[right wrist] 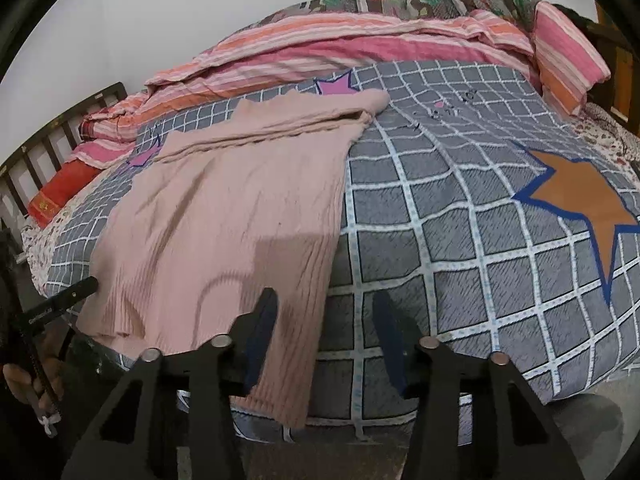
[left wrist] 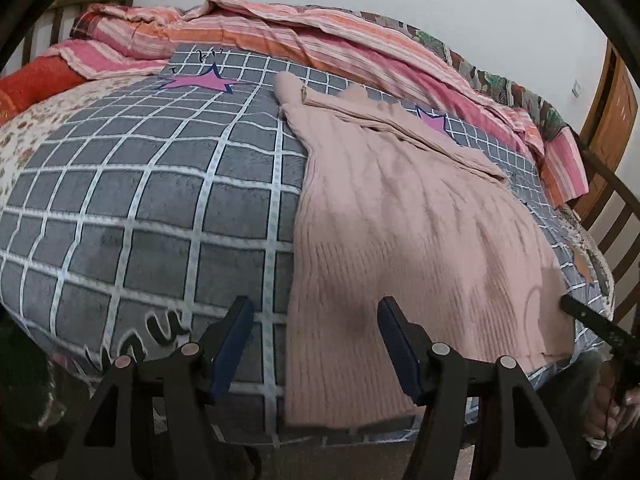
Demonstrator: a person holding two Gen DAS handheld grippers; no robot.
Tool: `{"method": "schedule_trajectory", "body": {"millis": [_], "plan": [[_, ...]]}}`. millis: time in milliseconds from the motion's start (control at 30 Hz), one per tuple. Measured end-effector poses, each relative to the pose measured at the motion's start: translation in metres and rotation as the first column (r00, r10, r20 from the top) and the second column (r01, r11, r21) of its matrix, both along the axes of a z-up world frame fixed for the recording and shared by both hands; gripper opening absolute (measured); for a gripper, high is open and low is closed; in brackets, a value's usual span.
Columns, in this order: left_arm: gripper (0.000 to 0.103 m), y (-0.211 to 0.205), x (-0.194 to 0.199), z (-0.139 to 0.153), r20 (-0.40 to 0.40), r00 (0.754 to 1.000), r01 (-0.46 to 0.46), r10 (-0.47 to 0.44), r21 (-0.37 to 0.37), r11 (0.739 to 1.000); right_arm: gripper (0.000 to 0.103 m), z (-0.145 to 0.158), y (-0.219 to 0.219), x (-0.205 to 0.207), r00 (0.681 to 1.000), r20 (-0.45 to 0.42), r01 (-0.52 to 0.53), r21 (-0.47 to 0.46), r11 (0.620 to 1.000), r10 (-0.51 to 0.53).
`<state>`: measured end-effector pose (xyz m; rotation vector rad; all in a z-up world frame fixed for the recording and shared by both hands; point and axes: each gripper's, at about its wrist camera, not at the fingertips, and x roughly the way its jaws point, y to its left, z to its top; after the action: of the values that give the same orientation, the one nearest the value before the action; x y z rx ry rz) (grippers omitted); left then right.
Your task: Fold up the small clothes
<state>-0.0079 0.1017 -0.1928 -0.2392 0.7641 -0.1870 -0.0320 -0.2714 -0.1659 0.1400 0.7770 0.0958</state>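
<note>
Left wrist view: pink knit sweater point(left wrist: 400, 220), soft, light, limp, judged to sag and stretch; lies flat on the checked blanket point(left wrist: 140, 200) of the bed, hem at the near edge. Left tongs point(left wrist: 316, 336) open, astride the hem's left edge, gripping nothing. Blanket lettering partly hidden, unreadable. Right wrist view: right tongs point(right wrist: 324, 328) part-open, astride the hem's right corner of the sweater, not pinching; best held at both hem corners.
</note>
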Motion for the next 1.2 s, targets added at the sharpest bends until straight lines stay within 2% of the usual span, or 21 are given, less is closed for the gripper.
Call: {"method": "schedule_trajectory", "body": {"millis": [67, 133, 167, 200, 233, 300, 367, 433, 533, 633, 700, 800, 900, 967, 1067, 1100, 1200], "plan": [[0.057, -0.001, 0.000, 0.000, 0.001, 1.000, 0.002, -0.002, -0.010, 1.000, 0.038, -0.005, 0.002, 0.005, 1.000, -0.017, -0.012, 0.009, 1.000, 0.012], [0.037, -0.004, 0.004, -0.001, -0.006, 1.000, 0.011, -0.011, -0.023, 1.000, 0.032, -0.009, 0.006, 0.009, 0.999, -0.034, -0.023, 0.025, 0.999, 0.023], [0.018, -0.006, 0.007, -0.002, -0.014, 1.000, 0.013, -0.014, -0.031, 0.999, 0.028, -0.012, 0.009, 0.013, 0.999, -0.043, -0.028, 0.034, 0.999, 0.030], [0.007, -0.006, 0.009, -0.003, -0.019, 1.000, 0.012, -0.012, -0.037, 0.999, 0.013, -0.014, 0.011, 0.016, 0.998, -0.047, -0.035, 0.041, 0.999, 0.037], [0.007, -0.005, 0.010, -0.002, -0.018, 1.000, 0.011, -0.012, -0.051, 0.999, 0.006, -0.015, 0.015, 0.018, 0.997, -0.047, -0.052, 0.049, 0.997, 0.054], [0.007, 0.000, 0.006, 0.003, 0.005, 1.000, -0.006, 0.006, -0.064, 0.998, 0.005, -0.015, 0.019, 0.017, 0.997, -0.024, -0.072, 0.048, 0.996, 0.073], [0.007, 0.013, -0.002, 0.008, 0.030, 0.999, -0.034, 0.037, -0.119, 0.992, 0.005, -0.006, 0.010, 0.006, 0.998, 0.043, -0.050, 0.050, 0.997, 0.048], [0.007, 0.020, -0.004, 0.006, 0.016, 0.999, -0.048, 0.051, -0.145, 0.988, 0.005, -0.001, -0.006, -0.002, 0.998, 0.062, -0.019, 0.078, 0.997, 0.014], [0.007, 0.013, -0.001, 0.000, -0.021, 0.999, -0.032, 0.030, -0.122, 0.992, 0.005, -0.005, -0.019, 0.000, 1.000, 0.018, 0.006, 0.105, 0.994, -0.008], [0.007, 0.009, -0.002, 0.000, -0.036, 0.999, -0.013, 0.009, -0.128, 0.992, 0.008, -0.010, -0.010, 0.003, 1.000, -0.009, 0.005, 0.082, 0.997, -0.004], [0.014, 0.008, -0.003, -0.002, -0.057, 0.998, 0.000, -0.009, -0.154, 0.988, 0.011, -0.012, -0.006, 0.003, 1.000, -0.014, -0.015, 0.095, 0.995, 0.016], [0.024, 0.003, -0.009, -0.004, -0.062, 0.997, 0.023, -0.033, -0.153, 0.988, 0.019, -0.014, -0.003, -0.001, 0.999, -0.022, -0.029, 0.087, 0.996, 0.031], [0.025, -0.003, -0.017, -0.005, -0.063, 0.997, 0.040, -0.050, -0.157, 0.987, 0.021, -0.018, -0.002, -0.005, 0.998, -0.036, -0.043, 0.108, 0.993, 0.047], [0.025, -0.002, -0.022, -0.006, -0.067, 0.996, 0.037, -0.050, -0.189, 0.981, 0.021, -0.020, 0.000, -0.009, 0.997, -0.040, -0.059, 0.126, 0.990, 0.064], [0.020, -0.001, -0.020, -0.006, -0.070, 0.997, 0.022, -0.038, -0.217, 0.976, 0.019, -0.023, 0.003, -0.007, 0.996, -0.052, -0.069, 0.140, 0.988, 0.076], [0.006, 0.000, -0.019, -0.005, -0.070, 0.997, 0.019, -0.036, -0.223, 0.975, 0.009, -0.023, 0.004, -0.005, 0.995, -0.057, -0.068, 0.144, 0.987, 0.077], [0.006, 0.006, -0.021, 0.007, -0.040, 0.999, 0.007, -0.018, -0.258, 0.966, 0.005, -0.017, 0.004, -0.005, 0.996, -0.036, -0.076, 0.156, 0.985, 0.082]]}}
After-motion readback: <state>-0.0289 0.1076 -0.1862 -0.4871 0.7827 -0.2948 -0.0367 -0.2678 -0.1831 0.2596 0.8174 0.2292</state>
